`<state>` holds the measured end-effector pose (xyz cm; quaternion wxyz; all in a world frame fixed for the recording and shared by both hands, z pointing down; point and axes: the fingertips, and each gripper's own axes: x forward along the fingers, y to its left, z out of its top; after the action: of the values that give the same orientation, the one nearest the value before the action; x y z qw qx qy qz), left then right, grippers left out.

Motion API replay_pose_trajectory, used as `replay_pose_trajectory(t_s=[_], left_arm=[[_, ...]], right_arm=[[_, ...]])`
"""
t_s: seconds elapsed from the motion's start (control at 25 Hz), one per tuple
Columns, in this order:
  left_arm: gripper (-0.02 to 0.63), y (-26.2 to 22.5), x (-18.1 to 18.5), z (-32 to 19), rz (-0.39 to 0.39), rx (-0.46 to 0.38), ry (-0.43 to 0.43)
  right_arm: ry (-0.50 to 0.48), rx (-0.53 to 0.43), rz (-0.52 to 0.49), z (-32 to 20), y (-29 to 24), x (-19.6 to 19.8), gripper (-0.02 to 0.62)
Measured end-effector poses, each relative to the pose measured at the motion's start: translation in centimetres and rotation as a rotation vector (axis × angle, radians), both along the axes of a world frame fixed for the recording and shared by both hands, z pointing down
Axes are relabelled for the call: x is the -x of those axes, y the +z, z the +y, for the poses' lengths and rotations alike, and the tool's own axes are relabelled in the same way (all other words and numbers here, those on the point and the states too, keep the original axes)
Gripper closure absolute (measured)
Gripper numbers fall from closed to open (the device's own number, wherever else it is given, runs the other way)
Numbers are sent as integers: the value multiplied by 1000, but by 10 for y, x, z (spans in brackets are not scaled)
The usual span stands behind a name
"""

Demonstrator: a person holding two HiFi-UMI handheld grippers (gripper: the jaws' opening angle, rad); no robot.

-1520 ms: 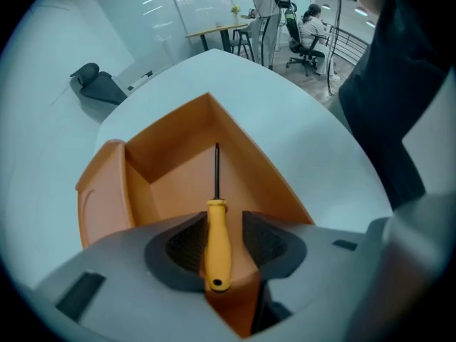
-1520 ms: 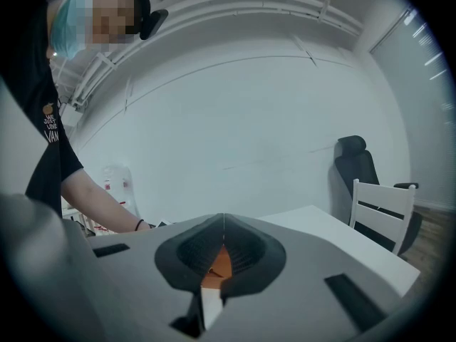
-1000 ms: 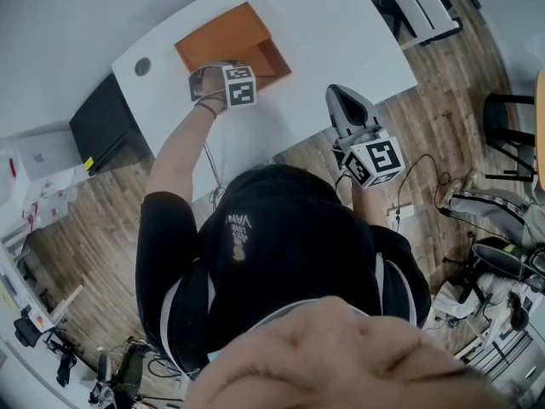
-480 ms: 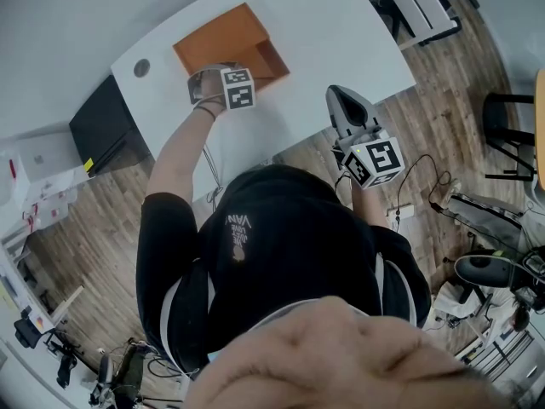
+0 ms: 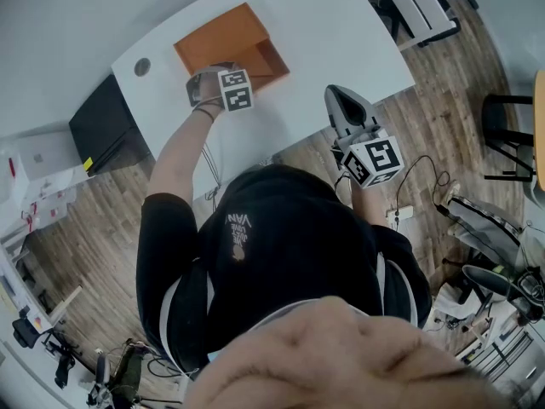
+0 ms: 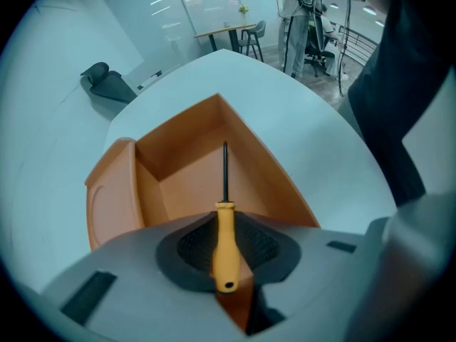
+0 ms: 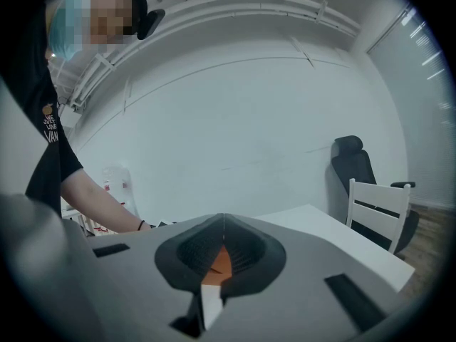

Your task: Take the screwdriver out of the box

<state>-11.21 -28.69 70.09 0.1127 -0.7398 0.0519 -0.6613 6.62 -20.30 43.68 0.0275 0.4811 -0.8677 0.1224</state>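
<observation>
White table [image 5: 341, 24], wood floor [image 5: 85, 228], left tongs [image 6: 225, 218] just closing onto screwdriver [image 6: 226, 251], right tongs [image 7: 223, 225] pressed together

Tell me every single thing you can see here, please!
box: one, orange, open, on the table.
screwdriver: one, yellow handle and dark shaft, pointing down into the box.
table: one, white, under the box.
cabinet: one, black, on the floor beside the table.
office chair: one, black, past the table.
white chair: one, next to the office chair.
floor: brown wood, around the table.
arm: one, bare, reaching to the box.
left claw: one, grey, over the box; its jaws have just been closing and grip the screwdriver's handle.
right claw: one, grey, shut and empty, near the table's edge.
</observation>
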Motion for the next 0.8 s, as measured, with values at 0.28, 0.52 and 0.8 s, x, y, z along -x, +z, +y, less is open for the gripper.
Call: replay_pose_trajectory(t_s=[0.28,0.52,0.8], left_arm=[[525,-14,-4,1,42,-20,-24],[525,-27,-10,0,87,-45,-59],[525,-41,-10,1,146,-66,-130]], right_arm=[[-8,-4,0,3,-4,0,583],[-30,-10,0,7,-7,2,583],[-59,-21,9,10,-12,2,583]])
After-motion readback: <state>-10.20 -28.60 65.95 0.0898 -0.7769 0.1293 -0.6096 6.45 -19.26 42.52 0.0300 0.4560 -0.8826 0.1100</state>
